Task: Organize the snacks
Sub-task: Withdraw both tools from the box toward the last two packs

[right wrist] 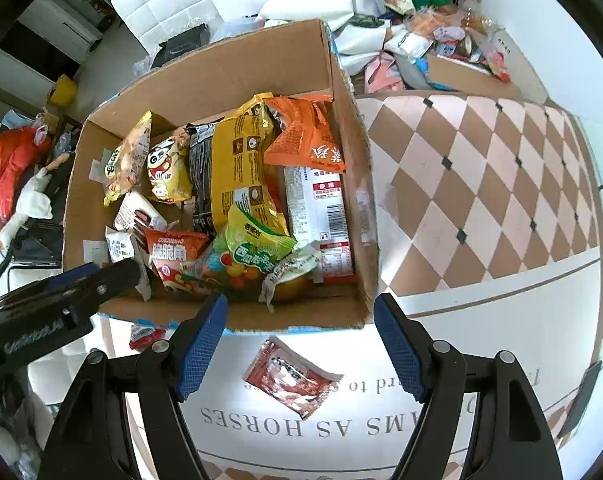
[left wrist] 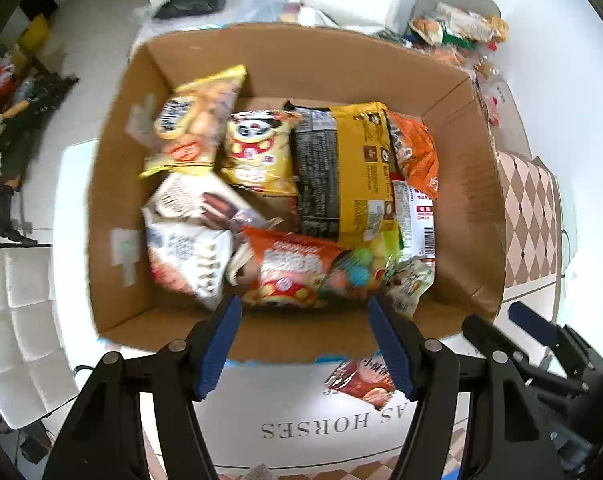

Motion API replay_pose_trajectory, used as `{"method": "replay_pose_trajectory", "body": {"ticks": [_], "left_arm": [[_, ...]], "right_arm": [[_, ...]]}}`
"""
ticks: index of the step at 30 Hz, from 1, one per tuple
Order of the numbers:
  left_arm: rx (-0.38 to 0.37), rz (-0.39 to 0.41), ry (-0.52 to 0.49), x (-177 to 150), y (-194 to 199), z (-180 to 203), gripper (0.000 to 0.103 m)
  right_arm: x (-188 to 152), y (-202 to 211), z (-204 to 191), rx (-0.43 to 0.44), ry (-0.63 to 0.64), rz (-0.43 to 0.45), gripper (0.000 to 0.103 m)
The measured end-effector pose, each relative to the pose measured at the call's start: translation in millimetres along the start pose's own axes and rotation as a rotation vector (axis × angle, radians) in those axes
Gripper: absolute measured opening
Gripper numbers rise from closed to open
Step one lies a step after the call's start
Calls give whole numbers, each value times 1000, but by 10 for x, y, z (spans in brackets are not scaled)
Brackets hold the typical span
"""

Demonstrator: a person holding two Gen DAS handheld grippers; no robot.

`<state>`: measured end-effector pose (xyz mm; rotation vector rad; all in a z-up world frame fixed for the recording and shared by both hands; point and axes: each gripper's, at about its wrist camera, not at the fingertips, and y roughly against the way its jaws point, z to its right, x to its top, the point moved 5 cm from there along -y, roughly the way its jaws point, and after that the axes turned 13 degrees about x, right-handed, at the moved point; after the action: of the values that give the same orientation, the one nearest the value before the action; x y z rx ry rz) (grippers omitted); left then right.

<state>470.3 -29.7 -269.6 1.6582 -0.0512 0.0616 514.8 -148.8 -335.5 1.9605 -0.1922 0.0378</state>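
An open cardboard box [left wrist: 465, 200] [right wrist: 353, 136] holds several snack packets: a yellow-and-black packet [left wrist: 341, 168] [right wrist: 237, 168], an orange packet [right wrist: 305, 136], a red-orange packet [left wrist: 293, 268] [right wrist: 173, 256] and a panda packet [left wrist: 257, 148]. A small red snack packet [right wrist: 289, 376] [left wrist: 361, 380] lies on the table in front of the box. My left gripper [left wrist: 303, 340] is open and empty over the box's near wall. My right gripper [right wrist: 301, 344] is open and empty just above the red packet. The left gripper also shows in the right wrist view [right wrist: 57, 300].
A pile of more snack packets [right wrist: 433, 32] [left wrist: 457, 28] lies beyond the box at the back right. The table [right wrist: 481, 184] has a brown-and-white diamond cloth. A white chair [left wrist: 17, 328] stands at the left. Another small red packet [right wrist: 143, 336] lies by the box's near-left corner.
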Motion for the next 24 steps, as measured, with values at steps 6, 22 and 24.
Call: {"method": "replay_pose_trajectory", "body": {"ticks": [6,22,24], "left_arm": [[77,104,2,-271,217,-168,64],[118,320,97,-700,971,-506,98],[116,351,110,-748,1098,-540,98]], "right_arm": [[-176,171,-121,-31,37,44,82],[-633,916,-568,-101,133,216,95],[-676,1008,-632,-104,147,236,95]]}}
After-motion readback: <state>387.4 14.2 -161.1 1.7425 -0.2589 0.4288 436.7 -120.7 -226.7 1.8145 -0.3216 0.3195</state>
